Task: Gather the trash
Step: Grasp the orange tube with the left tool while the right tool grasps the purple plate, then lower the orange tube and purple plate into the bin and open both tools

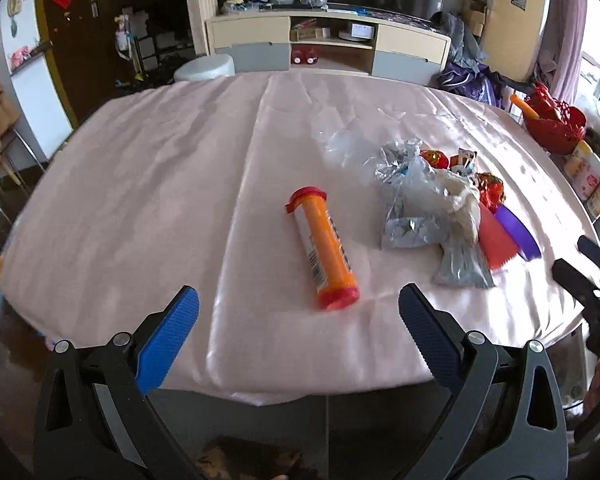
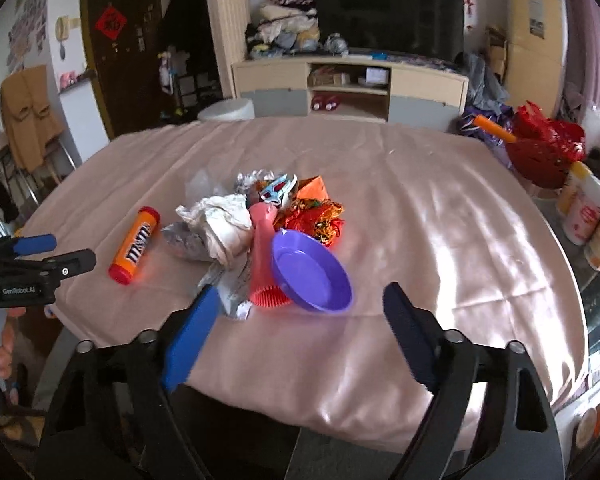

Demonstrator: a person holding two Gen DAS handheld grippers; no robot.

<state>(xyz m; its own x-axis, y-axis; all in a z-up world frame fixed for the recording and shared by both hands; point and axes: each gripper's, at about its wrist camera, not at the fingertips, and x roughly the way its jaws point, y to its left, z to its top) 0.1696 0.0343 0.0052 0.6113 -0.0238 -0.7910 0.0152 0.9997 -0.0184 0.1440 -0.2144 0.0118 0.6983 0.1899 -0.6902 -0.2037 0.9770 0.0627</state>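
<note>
- Pink shiny cloth covers the tabletop (image 2: 440, 208), so the trash pile (image 2: 236, 224) and orange candy tube (image 1: 324, 248) sit near its front edge.
- Left hand-held gripper (image 1: 298, 308) and right hand-held gripper (image 2: 300, 308) are both spread apart, holding nothing, ready to grab.

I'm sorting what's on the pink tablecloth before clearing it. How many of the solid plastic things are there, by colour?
Orange: 1, the candy tube
Pink: 1, the brush
Purple: 1, the dish
Total: 3
The crumpled wrappers and bags beside them overlap too much to count.
</note>
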